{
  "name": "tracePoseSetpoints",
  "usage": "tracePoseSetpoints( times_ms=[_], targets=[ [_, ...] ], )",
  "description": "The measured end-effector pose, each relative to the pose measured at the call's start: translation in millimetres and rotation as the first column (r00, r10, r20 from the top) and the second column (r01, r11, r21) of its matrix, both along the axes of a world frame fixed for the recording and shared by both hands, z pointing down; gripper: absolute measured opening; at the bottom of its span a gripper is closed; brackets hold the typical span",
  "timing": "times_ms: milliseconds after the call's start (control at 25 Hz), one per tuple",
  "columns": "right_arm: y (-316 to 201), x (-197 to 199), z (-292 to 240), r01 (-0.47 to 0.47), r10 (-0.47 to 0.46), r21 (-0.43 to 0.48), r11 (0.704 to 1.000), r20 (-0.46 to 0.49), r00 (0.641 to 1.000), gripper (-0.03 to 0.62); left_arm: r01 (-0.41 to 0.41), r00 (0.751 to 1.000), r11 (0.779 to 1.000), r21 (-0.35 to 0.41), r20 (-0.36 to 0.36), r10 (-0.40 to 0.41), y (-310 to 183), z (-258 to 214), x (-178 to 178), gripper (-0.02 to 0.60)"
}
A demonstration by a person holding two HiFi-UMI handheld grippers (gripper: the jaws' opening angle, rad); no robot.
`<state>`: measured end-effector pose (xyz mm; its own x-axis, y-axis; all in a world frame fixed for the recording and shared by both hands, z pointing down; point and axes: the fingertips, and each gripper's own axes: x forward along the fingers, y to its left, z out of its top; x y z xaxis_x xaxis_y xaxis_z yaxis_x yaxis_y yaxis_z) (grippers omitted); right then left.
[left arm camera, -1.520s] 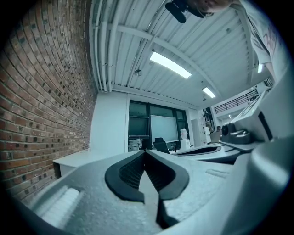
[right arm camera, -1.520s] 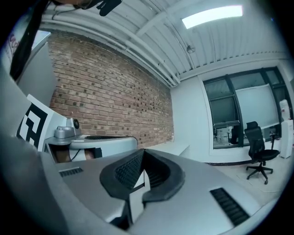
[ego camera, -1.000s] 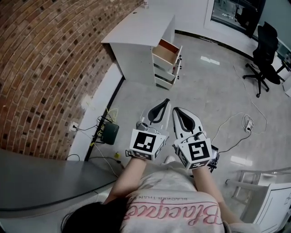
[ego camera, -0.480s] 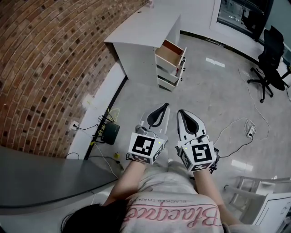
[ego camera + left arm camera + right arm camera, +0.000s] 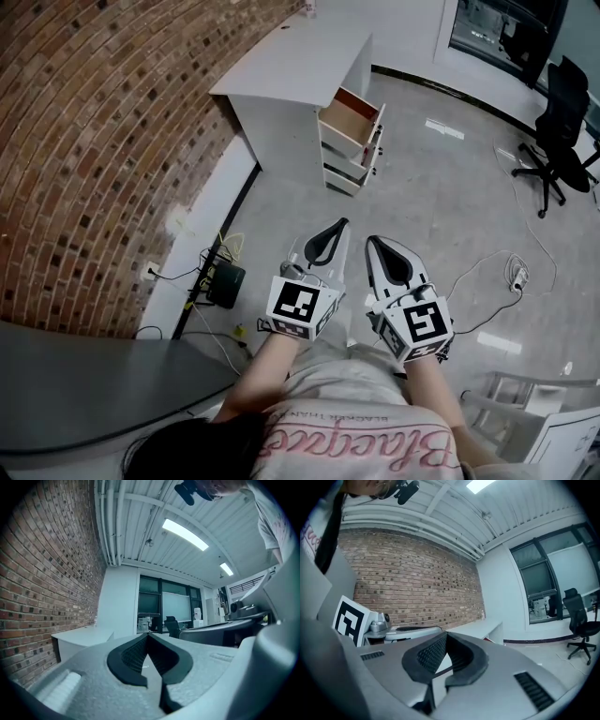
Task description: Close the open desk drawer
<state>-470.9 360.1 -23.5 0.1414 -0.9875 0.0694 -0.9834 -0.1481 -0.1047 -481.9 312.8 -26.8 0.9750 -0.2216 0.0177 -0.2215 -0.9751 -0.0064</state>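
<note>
White board is what the desk (image 5: pixel 291 56) is made of. It is set against the brick wall (image 5: pixel 94 141) at the far side of the room, and its top drawer (image 5: pixel 349 114) is pulled well out, so that the wood-coloured inside is exposed. The lower drawers (image 5: pixel 347 167) beneath it are seen to be pushed in, or nearly so.

Nothing of the task itself is judged to be done: the drawer stands open and is touched by neither tool. The left gripper (image 5: pixel 337 229) and the right gripper (image 5: pixel 375 246) are held side by side in front of the person, pointed roughly toward the desk and well apart from it, with bare grey floor (image 5: pixel 431 187) between. In the left gripper view the jaws of the left gripper (image 5: pixel 148 637) are brought together at the tips, with nothing caught between them. The same is seen of the right gripper (image 5: pixel 445 637) in its own view: the jaws are closed and empty.

The step in hand is taken to be the approach. What is left is the whole of the work: the floor has to be crossed, the drawer front has to be met by a closed tip, and the drawer has to be pushed in until it sits flush with those below.
</note>
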Motion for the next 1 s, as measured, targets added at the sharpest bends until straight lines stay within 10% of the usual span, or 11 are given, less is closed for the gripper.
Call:
tracePoseSetpoints(
  times_ms=[1000],
  targets=[
    [-164.2, 152.4, 21.4, -0.037, 0.036, -0.102, 0.994, -0.014, 0.999, 0.012, -0.071, 0.997, 0.996, -0.058, 0.028, 0.073, -166.7, 9.2, 158.1, 0.006]
  ],
)
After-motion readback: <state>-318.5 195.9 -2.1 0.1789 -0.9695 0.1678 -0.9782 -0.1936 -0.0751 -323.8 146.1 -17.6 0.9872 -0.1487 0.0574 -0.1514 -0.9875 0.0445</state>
